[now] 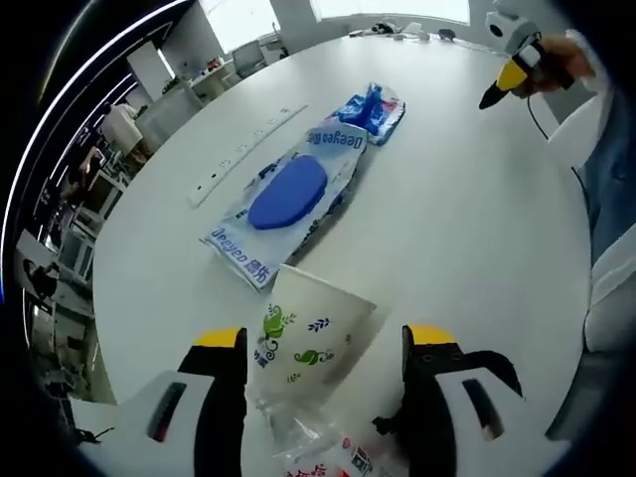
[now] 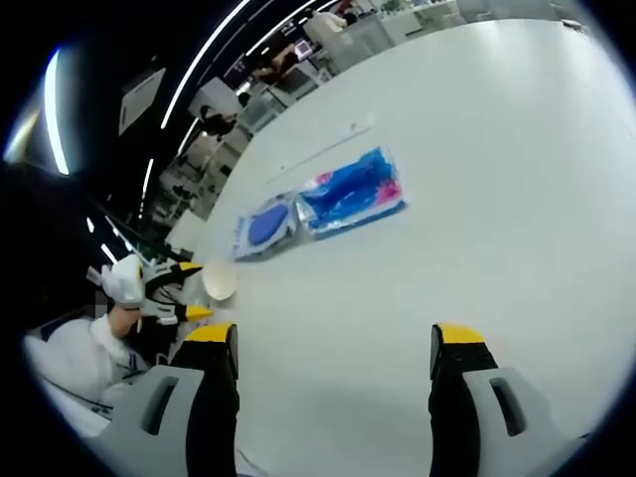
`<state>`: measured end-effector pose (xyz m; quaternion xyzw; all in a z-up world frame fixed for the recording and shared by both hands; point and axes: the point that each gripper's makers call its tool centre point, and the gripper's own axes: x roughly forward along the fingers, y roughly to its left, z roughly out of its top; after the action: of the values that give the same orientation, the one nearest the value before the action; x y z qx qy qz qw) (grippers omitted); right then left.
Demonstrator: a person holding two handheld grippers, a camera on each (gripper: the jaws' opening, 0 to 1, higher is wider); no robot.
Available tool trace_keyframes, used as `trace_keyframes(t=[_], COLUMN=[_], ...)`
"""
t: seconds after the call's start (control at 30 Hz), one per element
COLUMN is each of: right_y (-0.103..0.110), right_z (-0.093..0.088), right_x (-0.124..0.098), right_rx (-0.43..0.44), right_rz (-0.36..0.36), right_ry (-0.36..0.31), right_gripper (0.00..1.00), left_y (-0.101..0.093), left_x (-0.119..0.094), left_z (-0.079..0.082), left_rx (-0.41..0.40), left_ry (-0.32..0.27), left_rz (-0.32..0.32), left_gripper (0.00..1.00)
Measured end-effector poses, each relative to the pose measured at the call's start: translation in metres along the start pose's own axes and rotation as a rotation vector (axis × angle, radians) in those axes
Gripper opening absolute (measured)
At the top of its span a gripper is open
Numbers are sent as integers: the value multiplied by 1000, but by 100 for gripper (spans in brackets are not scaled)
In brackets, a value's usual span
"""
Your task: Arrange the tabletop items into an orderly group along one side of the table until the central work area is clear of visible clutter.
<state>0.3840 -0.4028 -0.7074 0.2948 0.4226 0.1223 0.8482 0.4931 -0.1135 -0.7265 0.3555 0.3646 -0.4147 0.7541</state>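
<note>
- A paper cup [image 1: 313,338] lay on its side between my left gripper's [image 1: 328,363] jaws, which stood apart without pinching it; crinkled plastic wrap [image 1: 308,442] sat just below it.
- Beyond the cup I saw a flat pack [image 1: 288,194] with a blue oval inside, and a second blue pack [image 1: 370,109] touching its far end, both on the white table [image 1: 467,219].
- My right gripper [image 2: 333,343] hung open over bare table, holding nothing.
</note>
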Motion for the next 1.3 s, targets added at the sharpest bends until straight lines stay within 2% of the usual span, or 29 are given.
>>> trace_keyframes(t=[0.23,0.37,0.47,0.67,0.9,0.97,1.13,1.3], right_y=[1,2,3,4,3,3,8,13], right_z=[-2,-2,-4,-5,-5,-7,-6,-2], right_x=[2,2,2,0,-1,-1,-3,-3], right_rx=[5,15,28,30,34,34,15,-3], right_rz=[7,8,15,16,19,19,29,48], right_ry=[10,7,8,4,-2,1,-3,-18], right_gripper=[76,76,75,74,74,74,72,69], left_y=[-1,4,8,7,11,13,11,1], left_x=[6,8,12,11,-2,-6,-21,-32], left_z=[-2,-3,-8,-1,13,13,27,41], left_rx=[43,36,-8,-98,-342,-394,-477,-530], left_ry=[27,39,63,31,-124,-153,-269,-371], left_rz=[4,17,27,29,40,56,80,64], left_gripper=[57,47,41,39,38,38,38,38])
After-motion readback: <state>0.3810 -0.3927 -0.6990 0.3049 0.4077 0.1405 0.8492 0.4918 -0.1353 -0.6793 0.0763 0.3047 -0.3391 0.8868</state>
